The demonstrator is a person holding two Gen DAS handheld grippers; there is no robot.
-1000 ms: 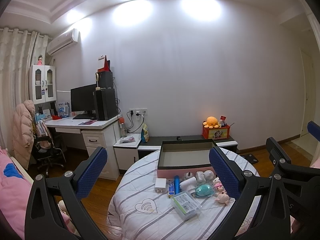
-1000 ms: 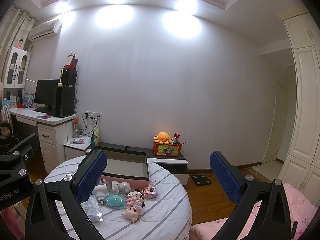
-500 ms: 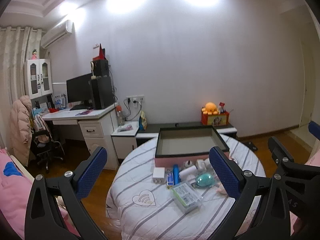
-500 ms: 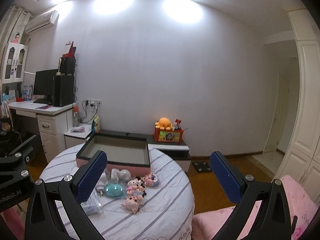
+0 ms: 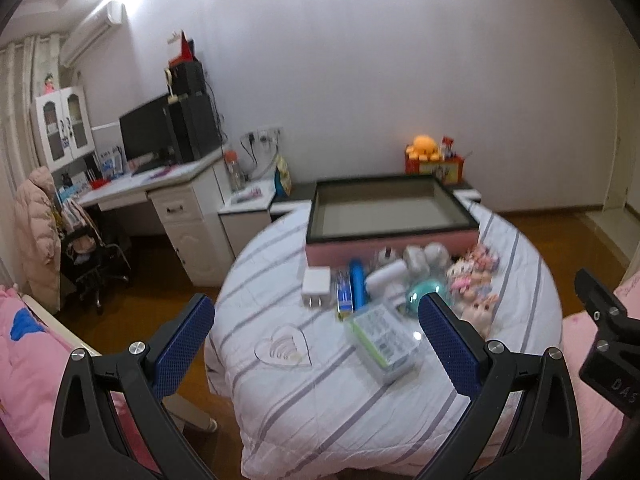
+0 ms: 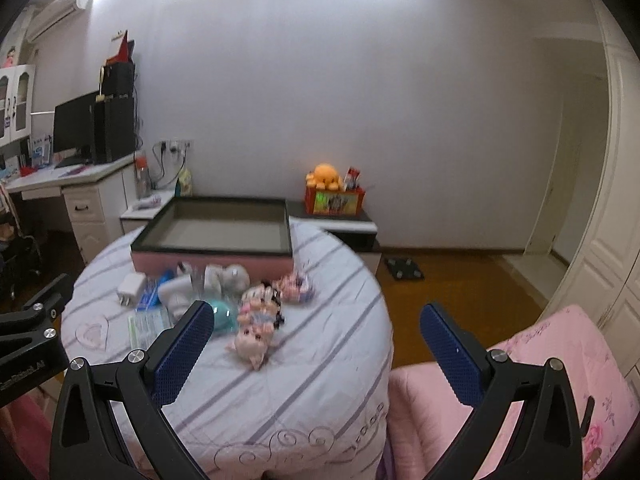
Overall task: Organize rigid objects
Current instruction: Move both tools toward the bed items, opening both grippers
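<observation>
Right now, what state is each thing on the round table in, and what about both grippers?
Pink box: open, nothing visible inside.
White charger: lying flat, prongs toward the camera.
Clear case: lying flat, apparently closed.
Left gripper: open, holding nothing.
Right gripper: open, holding nothing.

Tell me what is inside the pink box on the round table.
The pink box looks empty: only its bare greyish floor and dark rim show. The strip of floor just behind its near wall is hidden. The small items lie outside, on the tablecloth in front.
</observation>
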